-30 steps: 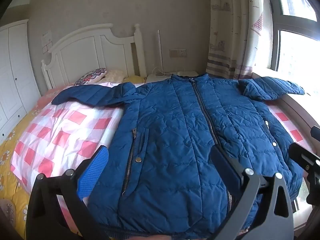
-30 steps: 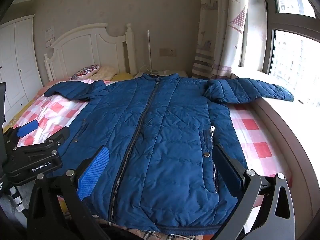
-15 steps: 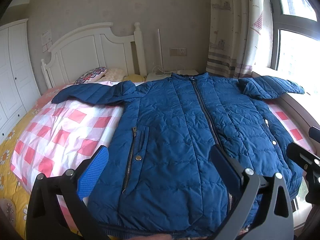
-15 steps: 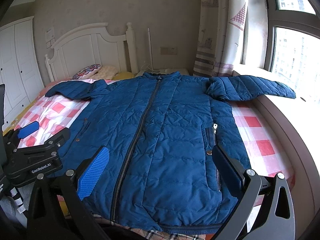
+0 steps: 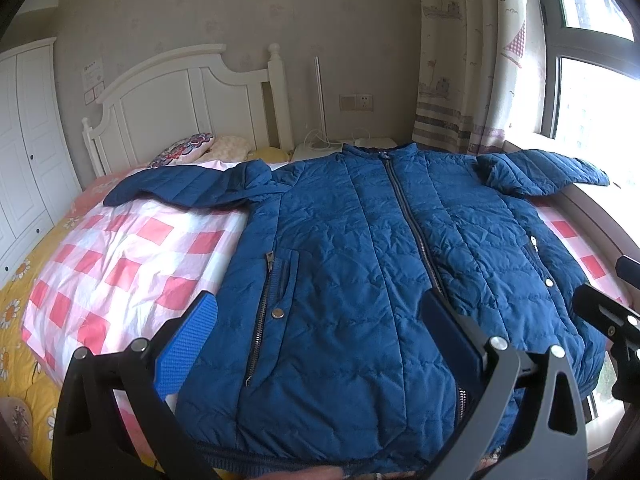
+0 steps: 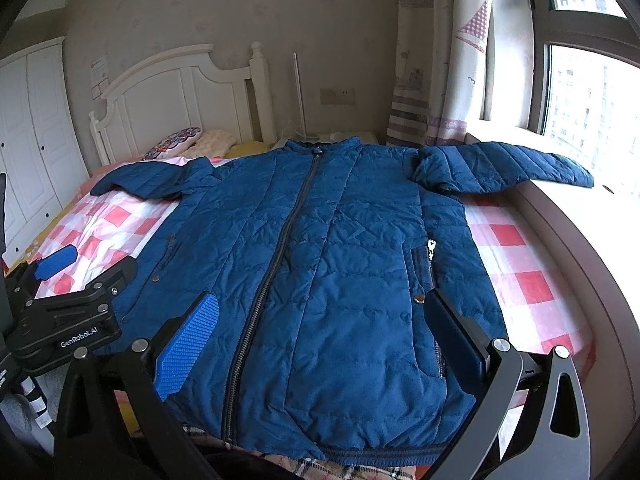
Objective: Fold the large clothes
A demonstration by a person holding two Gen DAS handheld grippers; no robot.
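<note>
Two hand-held grippers hover over the near hem of a jacket (image 5: pixel 380 264), and both are wide open and hold nothing. The left hand-held gripper (image 5: pixel 316 336) is over the left half of the hem; the right hand-held gripper (image 6: pixel 320 334) is over the right half.

The jacket lies flat on the bed (image 5: pixel 132 256), front up, zipper closed, collar toward the headboard (image 5: pixel 192 96). Its left sleeve (image 5: pixel 180 186) is spread out on the checked sheet. The right sleeve (image 6: pixel 504 168) reaches toward the window sill (image 6: pixel 560 208), and its cuff seems to rest on the sill.

I judge the jacket to be light and soft, because it is quilted and puffy. The padding is thick, so a fold will probably spring back and may need pressing. The shell looks smooth and may slip between the pads (image 6: pixel 186 346), so a pinch through the whole thickness seems better than one on the top layer only.

Good places to take hold, in my view, are the cuffs, to bring each sleeve across the chest. After that the ribbed hem (image 6: pixel 384 450) gives a firm edge for both grippers to lift toward the collar (image 6: pixel 320 145). No fold is made yet.
</note>
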